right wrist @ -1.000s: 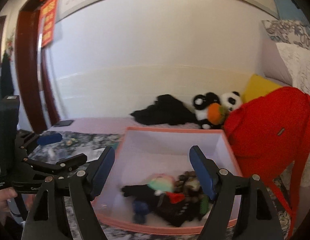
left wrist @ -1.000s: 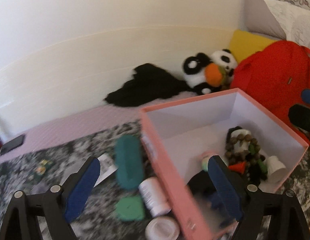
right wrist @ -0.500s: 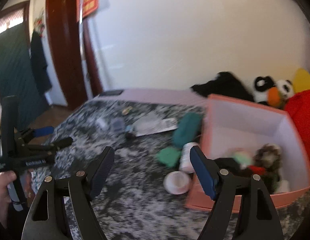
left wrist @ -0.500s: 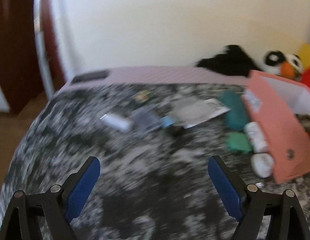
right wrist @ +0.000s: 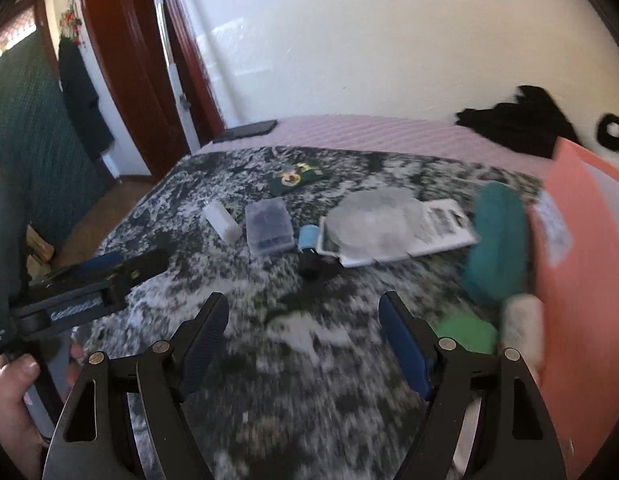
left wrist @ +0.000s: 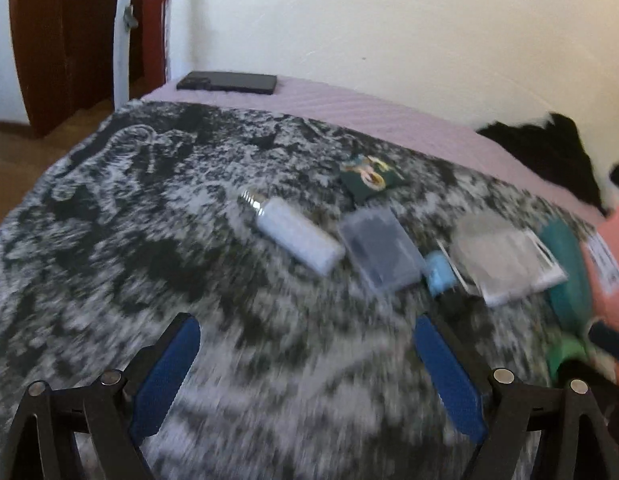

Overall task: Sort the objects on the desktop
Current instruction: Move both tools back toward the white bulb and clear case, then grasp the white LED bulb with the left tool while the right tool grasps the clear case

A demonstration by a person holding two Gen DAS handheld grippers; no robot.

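We see a row of small things lying on a black-and-white patterned cover (right wrist: 309, 380), all blurred. From left to right in the right wrist view: a white bottle (right wrist: 222, 222) on its side, with a silvery threaded neck showing in the left wrist view (left wrist: 293, 239); just beside it a clear flat case (right wrist: 268, 225) with dark contents; a small light-blue item (right wrist: 309, 237) with a dark piece (right wrist: 310, 264) at its near end; a clear packet (right wrist: 375, 224) lying over a white printed sheet (right wrist: 441, 226); a teal oblong pouch (right wrist: 495, 240); then a green piece (right wrist: 467, 332) and a white jar (right wrist: 523, 328) against the wall of a pink box (right wrist: 581, 264). Farther back lies a dark green card (right wrist: 295, 176) with yellow shapes.

The sheet bears dark print and the box a white label (left wrist: 605, 264), but we cannot read either. The lettering on the left tool's body is also too smeared.

Our left gripper (left wrist: 305, 372) has its jaws spread wide, with nothing between them, only the cover. Our right gripper (right wrist: 303, 344) is likewise spread and empty. A hand (right wrist: 13, 400) holds the left tool's grip.
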